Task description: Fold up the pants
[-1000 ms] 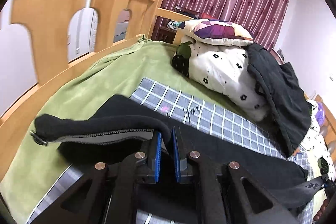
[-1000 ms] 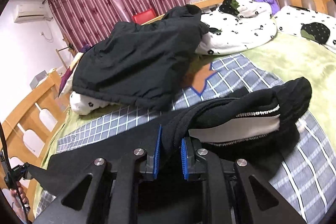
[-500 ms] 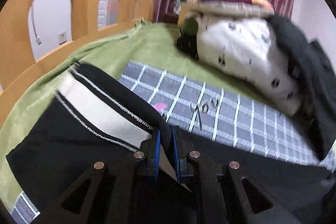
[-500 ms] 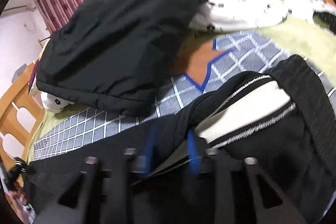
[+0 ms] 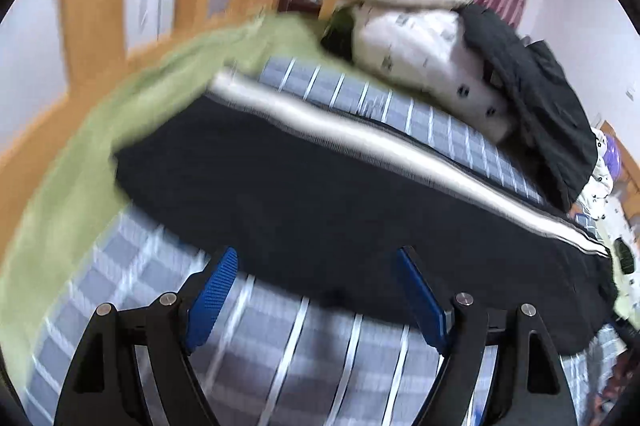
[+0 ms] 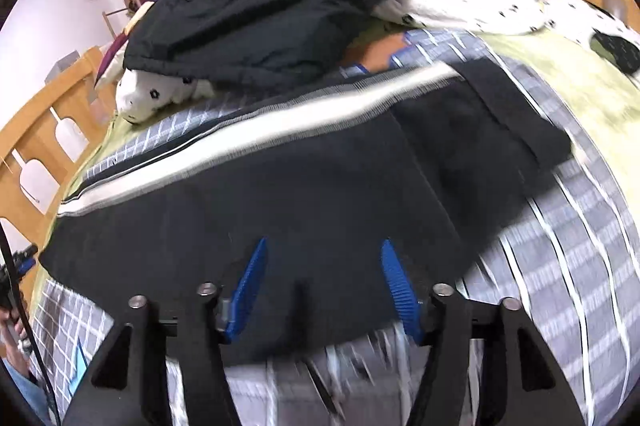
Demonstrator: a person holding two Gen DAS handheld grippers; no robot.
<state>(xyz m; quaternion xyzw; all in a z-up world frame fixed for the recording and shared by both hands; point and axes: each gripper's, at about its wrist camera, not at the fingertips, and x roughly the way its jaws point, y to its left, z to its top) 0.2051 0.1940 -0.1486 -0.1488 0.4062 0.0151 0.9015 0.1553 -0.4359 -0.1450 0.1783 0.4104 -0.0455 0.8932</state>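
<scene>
Black pants [image 5: 320, 194] with a white side stripe [image 5: 360, 130] lie spread lengthwise across the grey checked sheet [image 5: 304, 354], one leg laid over the other, while both of your claws stand wide open and hold nothing. The left gripper [image 5: 316, 290] sits at the near edge of the pants, its blue pads [image 5: 212, 290] spread either side of the hem line and clear of the cloth. The right gripper [image 6: 324, 282] hangs just over the near edge of the same garment [image 6: 304, 210], jaws equally wide, with the dark fabric showing between them; whether the pads touch it is not clear through the blur.

The lengthwise fold looks done, so the step in hand is judged to be settling the pants flat and taking a fresh grip for the crosswise fold. Check that the stripe runs straight along the far side of the pants and that the near edges of the two legs line up. The waistband end [image 6: 516, 122] sits slightly skewed toward the green blanket [image 6: 580, 82]; square it first. Take hold low, pinching both layers together at the near edge, and close fully before you lift. Keep the two claws level so the fold line stays straight, and steer clear of the black jacket [image 6: 272, 14] heaped on the far side of the pants.
</scene>
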